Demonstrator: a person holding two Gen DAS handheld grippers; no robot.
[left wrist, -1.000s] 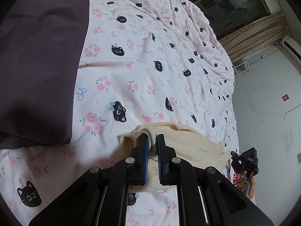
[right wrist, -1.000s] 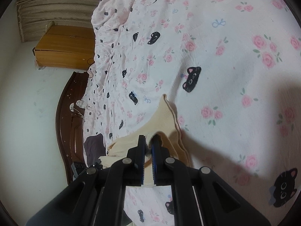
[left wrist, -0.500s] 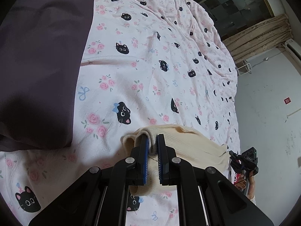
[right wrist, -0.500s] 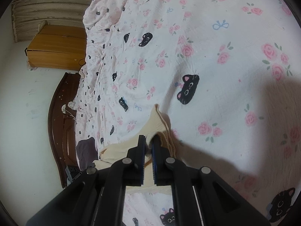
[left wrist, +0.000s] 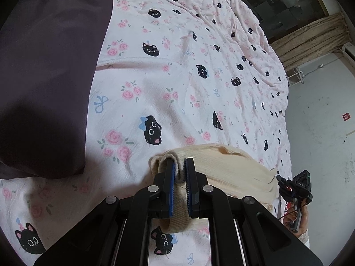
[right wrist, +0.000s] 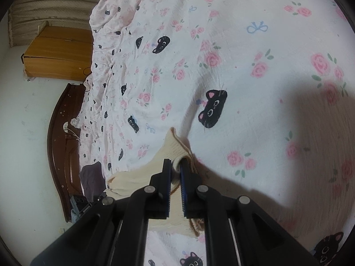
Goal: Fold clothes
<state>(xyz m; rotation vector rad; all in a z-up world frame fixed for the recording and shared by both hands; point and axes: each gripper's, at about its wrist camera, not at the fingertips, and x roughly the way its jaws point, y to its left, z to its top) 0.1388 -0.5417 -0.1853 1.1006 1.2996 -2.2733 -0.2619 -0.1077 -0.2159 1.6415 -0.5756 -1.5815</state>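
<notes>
Cream ribbed knit garment: soft, light, prob. stretchy. Left gripper clamps ribbed hem; right gripper pinches opposite edge w/ jaws near closed.

Faint small lettering, perhaps "DAS" but too tiny to read with confidence, printed on the black body of the right gripper, seen from the left wrist view low and to the right of the near tongs. Small red square sign on the white wall further right, its marks illegible. No other readable text, brands or numbers.
</notes>
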